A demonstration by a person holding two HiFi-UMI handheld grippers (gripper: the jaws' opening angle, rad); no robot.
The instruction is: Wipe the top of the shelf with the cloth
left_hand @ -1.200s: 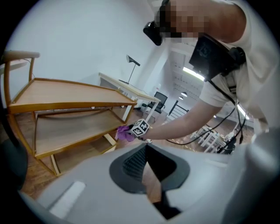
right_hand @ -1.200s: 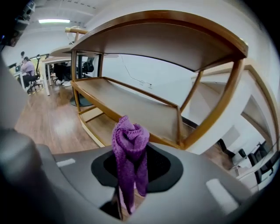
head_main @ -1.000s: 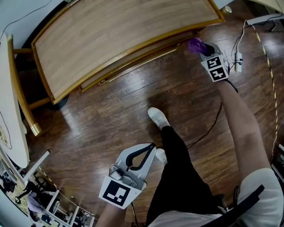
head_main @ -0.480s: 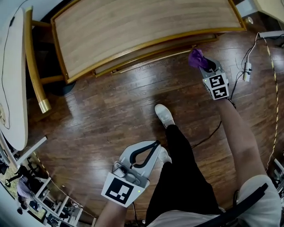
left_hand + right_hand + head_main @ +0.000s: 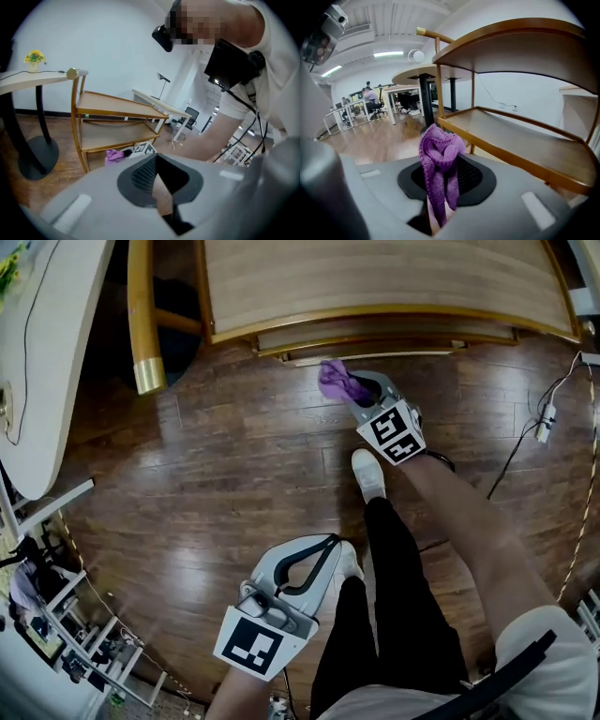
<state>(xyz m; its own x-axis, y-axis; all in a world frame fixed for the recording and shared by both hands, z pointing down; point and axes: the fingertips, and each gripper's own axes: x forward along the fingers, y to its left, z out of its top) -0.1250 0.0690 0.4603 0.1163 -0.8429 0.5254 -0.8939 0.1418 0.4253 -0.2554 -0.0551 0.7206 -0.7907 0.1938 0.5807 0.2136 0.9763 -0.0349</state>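
Cloth (image 5: 336,381) is not yet on the shelf top (image 5: 375,277), so the step in hand is, I judge, the lift. The bunch should rise clear of the front rim, then press flat on the board before any sweep. The left gripper (image 5: 322,547) hangs low, its jaws closed together on nothing, and is best kept out of the way. The right gripper (image 5: 356,393) has its jaws clamped on the cloth, whose purple bunch sticks out past the tips. From that claw, the lower tier (image 5: 520,140) lies just ahead and to the right. The top board sits above the claw, with its underside showing.
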